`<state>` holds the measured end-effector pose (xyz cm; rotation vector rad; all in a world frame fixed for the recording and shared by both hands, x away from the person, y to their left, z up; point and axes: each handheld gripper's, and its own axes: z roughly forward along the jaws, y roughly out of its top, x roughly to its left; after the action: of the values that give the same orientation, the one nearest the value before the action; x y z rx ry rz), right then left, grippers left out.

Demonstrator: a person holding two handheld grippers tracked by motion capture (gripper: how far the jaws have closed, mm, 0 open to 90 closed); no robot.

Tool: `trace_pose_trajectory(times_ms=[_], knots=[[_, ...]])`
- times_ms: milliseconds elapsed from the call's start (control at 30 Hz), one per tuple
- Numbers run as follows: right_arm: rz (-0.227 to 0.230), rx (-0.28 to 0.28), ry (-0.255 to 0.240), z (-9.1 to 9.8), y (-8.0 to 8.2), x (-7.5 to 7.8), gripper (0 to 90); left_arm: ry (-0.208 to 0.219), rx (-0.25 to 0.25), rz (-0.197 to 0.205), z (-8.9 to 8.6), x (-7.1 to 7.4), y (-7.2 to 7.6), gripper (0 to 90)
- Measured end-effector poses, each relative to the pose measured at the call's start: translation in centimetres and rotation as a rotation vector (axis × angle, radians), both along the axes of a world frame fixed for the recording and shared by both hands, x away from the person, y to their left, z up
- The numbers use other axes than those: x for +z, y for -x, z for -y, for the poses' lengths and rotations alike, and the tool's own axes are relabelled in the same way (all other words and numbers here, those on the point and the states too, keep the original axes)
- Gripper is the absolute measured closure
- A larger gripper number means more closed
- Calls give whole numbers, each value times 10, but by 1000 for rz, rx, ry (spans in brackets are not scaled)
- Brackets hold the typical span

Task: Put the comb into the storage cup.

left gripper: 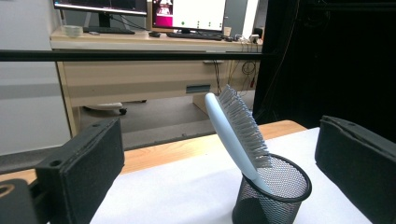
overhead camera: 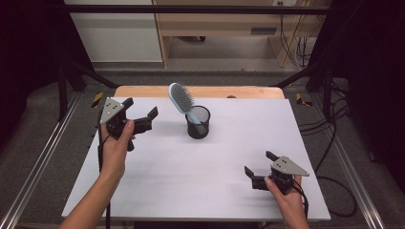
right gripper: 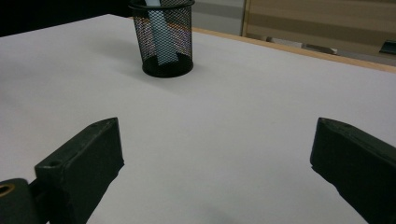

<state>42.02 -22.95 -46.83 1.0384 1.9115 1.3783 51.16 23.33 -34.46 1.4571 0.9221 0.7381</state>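
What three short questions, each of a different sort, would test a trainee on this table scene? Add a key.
1. True or false: the hairbrush lies flat on the table.
2. Which gripper is nearer the mesh cup? A) left gripper B) right gripper
3. Fill in: both grippers are ____ and hold nothing.

Key: 1. False; it stands handle down in the cup, leaning. 2. A. 3. open.

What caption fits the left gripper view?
Open left gripper faces a light-blue hairbrush leaning in a black mesh cup.
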Motion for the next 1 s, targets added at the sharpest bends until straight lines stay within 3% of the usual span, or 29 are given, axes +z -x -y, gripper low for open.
trace_pose_trajectory(times_ms=[700, 1000], knots=[[10, 3, -3, -1, 1, 1, 28, 7, 21, 17, -29, 2, 14, 14], [14, 8, 0, 0, 1, 1, 28, -5, 30, 20, -43, -8, 23, 14]])
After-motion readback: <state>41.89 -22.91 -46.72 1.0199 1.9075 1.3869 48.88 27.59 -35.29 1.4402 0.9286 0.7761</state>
